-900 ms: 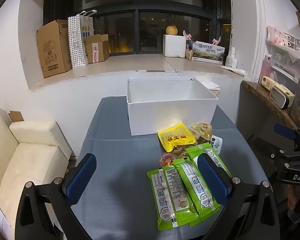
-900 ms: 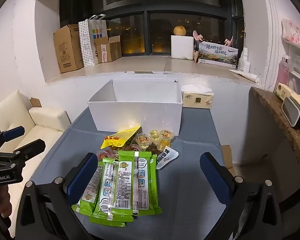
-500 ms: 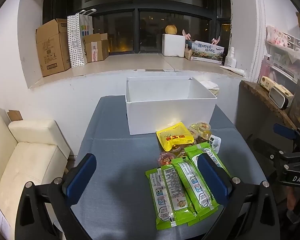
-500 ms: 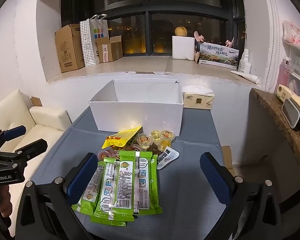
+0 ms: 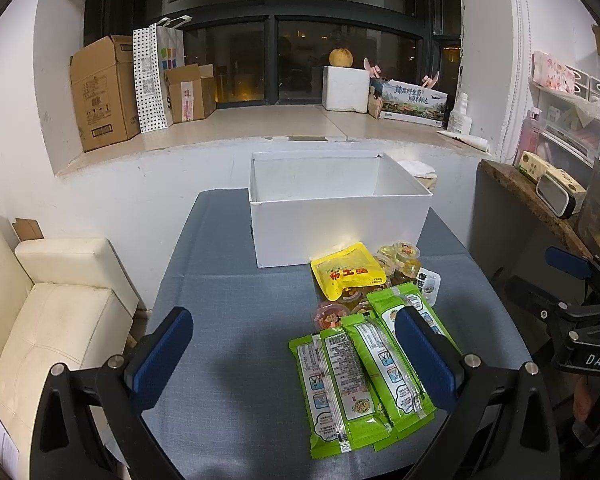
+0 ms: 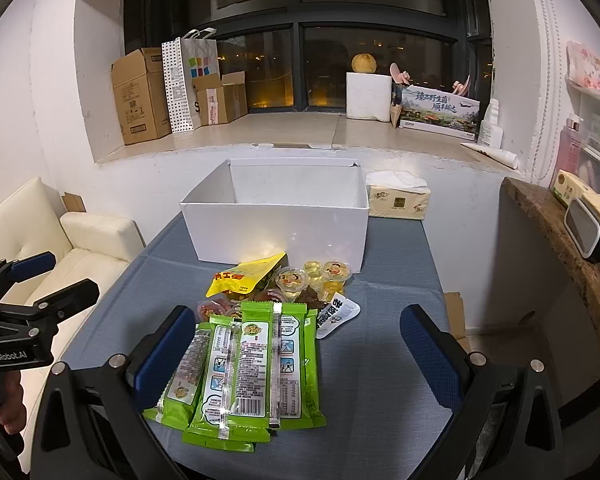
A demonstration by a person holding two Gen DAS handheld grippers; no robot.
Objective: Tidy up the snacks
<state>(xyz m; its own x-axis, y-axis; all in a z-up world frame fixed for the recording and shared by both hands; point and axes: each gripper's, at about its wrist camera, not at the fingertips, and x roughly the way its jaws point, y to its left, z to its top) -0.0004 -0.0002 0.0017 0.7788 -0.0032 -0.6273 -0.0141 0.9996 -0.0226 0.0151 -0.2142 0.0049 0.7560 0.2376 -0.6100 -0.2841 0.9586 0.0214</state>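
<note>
I hold my left gripper (image 5: 292,354) and right gripper (image 6: 298,350), both spread apart and empty, above near green snack packets (image 6: 244,372), judging I next grasp 1 for the far white box (image 6: 276,232).

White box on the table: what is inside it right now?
The white box shows only bare white inner walls; no snacks visible. Its front wall hides the floor, so the bottom cannot be checked in either view.

"GenRobot.AI" in white letters on the black body of the left tool (image 6: 40,280). "DAS" in white on the black body of the right tool (image 5: 572,276). Print on the green snack packets (image 6: 252,364) and yellow pouch (image 5: 348,274) is not legible.
</note>
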